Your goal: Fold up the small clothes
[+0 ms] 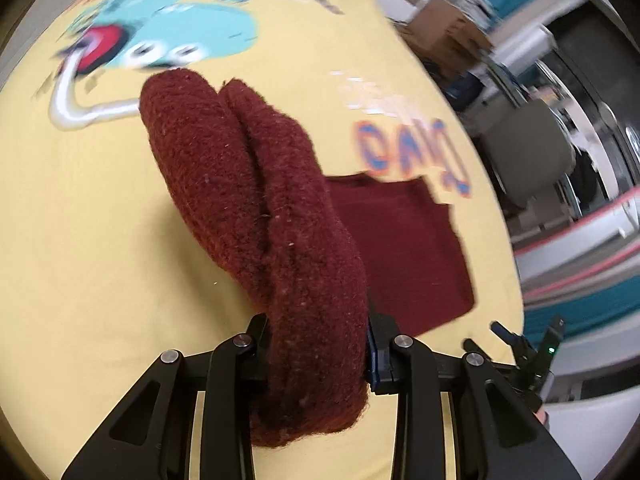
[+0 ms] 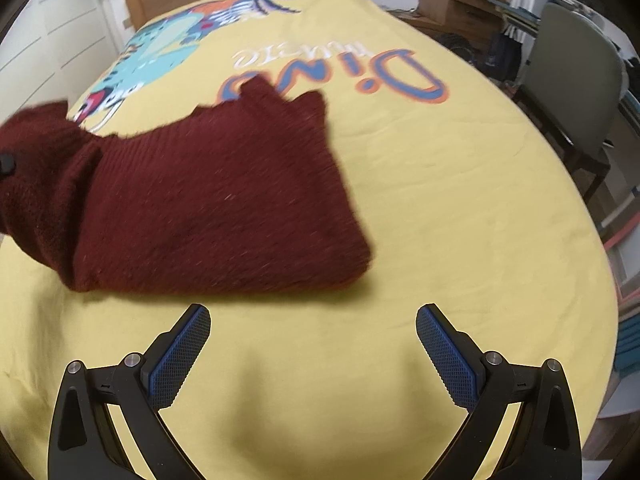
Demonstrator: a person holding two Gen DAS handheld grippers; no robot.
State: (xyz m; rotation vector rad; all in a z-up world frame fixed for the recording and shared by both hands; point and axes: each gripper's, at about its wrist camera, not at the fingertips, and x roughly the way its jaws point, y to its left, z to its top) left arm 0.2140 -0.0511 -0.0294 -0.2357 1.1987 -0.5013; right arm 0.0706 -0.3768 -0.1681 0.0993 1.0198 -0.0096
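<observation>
Left gripper (image 1: 316, 356) clamped on a thick roll of the maroon knit garment (image 2: 208, 200), lifted off the yellow bedspread (image 2: 440, 200); rest of it lying mid-bed, left of centre. Right gripper (image 2: 312, 356) gaping wide, holding nothing. Best to carry the raised end across, lay it square on the flat part, then press. Plenty of bare spread near and right; chair (image 2: 568, 80) beyond the right edge.
</observation>
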